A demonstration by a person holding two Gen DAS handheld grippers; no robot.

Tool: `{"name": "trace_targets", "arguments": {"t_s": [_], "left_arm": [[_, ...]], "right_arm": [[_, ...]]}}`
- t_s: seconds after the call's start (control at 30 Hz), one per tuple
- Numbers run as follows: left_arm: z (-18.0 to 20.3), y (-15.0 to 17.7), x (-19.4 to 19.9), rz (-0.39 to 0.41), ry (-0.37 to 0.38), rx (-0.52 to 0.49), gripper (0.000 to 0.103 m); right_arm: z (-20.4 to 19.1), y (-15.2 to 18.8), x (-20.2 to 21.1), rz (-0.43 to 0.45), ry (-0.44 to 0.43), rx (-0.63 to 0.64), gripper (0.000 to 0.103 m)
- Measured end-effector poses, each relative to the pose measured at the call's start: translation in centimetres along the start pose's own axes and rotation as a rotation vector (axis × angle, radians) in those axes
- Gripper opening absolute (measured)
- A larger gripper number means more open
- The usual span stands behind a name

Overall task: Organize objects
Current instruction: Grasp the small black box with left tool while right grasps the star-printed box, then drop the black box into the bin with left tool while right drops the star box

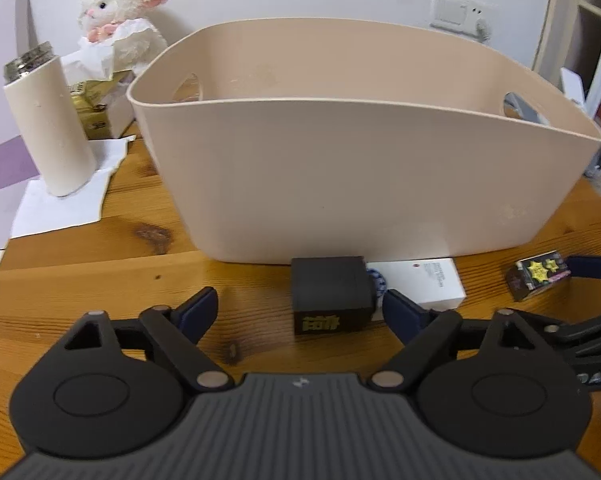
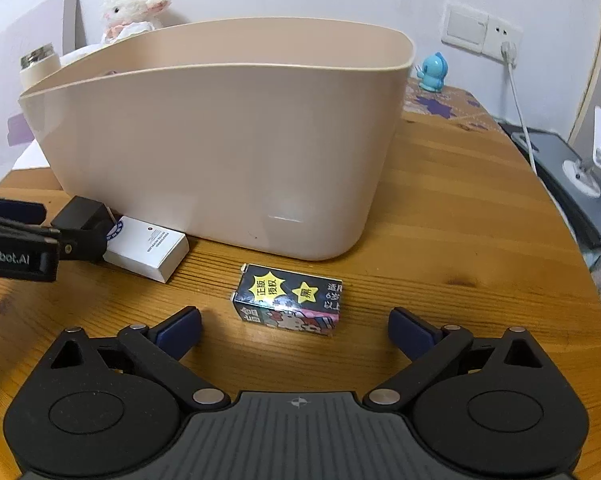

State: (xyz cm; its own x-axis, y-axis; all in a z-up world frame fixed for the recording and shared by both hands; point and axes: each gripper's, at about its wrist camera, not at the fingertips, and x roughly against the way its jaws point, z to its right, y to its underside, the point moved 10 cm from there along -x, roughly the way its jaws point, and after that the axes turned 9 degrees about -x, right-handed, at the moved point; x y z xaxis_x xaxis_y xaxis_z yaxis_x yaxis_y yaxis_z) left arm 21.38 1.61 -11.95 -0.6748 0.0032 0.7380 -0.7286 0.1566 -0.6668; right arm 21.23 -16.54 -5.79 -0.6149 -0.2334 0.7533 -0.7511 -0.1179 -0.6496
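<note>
A large beige plastic basket (image 1: 360, 168) stands on the wooden table (image 1: 100, 280); it also shows in the right wrist view (image 2: 228, 160). In front of it lie a black box (image 1: 332, 296), a white box (image 1: 436, 284) and a small dark box with yellow stars (image 1: 538, 276). My left gripper (image 1: 300, 308) is open, low over the table, with the black box between its fingers near the right one. My right gripper (image 2: 294, 326) is open, with the starred box (image 2: 288, 300) just ahead between its fingers. The black box (image 2: 80, 214) and white box (image 2: 148, 248) show at left there.
A cream bottle (image 1: 48, 120) stands on white paper at left, with a plush lamb (image 1: 120, 12) and a yellow box behind. A blue toy (image 2: 434, 72), a wall socket with cable (image 2: 504, 44) and a dark device (image 2: 572, 176) are at right.
</note>
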Motion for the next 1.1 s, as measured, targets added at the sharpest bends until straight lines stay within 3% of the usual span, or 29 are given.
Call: {"name": "trace_targets", "arguments": {"t_s": [0.1, 0.3, 0.37, 0.47, 0.73, 1.1], "left_arm": [[0.1, -0.3, 0.2, 0.014, 0.025, 0.002, 0.072], [0.3, -0.5, 0.3, 0.010, 0.075, 0.025, 0.046], [0.2, -0.4, 0.3, 0.007, 0.072, 0.024, 0.046], [0.2, -0.3, 0.5, 0.006, 0.077, 0.021, 0.046], [0.6, 0.3, 1.4, 0.008, 0.087, -0.001, 0.046], [1.4, -0.3, 5.3, 0.066, 0.080, -0.048, 0.046]], "right_arm": [[-0.4, -0.1, 0.1, 0.017, -0.008, 0.014, 0.092], [-1.1, -0.3, 0.8, 0.037, -0.022, 0.024, 0.063], [-1.2, -0.3, 0.9, 0.038, -0.026, 0.027, 0.052], [-1.2, -0.3, 1.1, 0.035, -0.026, 0.027, 0.048], [-1.5, 0.2, 2.3, 0.035, -0.032, 0.029, 0.046], [-2.4, -0.7, 7.4, 0.109, -0.052, 0.053, 0.046]]}}
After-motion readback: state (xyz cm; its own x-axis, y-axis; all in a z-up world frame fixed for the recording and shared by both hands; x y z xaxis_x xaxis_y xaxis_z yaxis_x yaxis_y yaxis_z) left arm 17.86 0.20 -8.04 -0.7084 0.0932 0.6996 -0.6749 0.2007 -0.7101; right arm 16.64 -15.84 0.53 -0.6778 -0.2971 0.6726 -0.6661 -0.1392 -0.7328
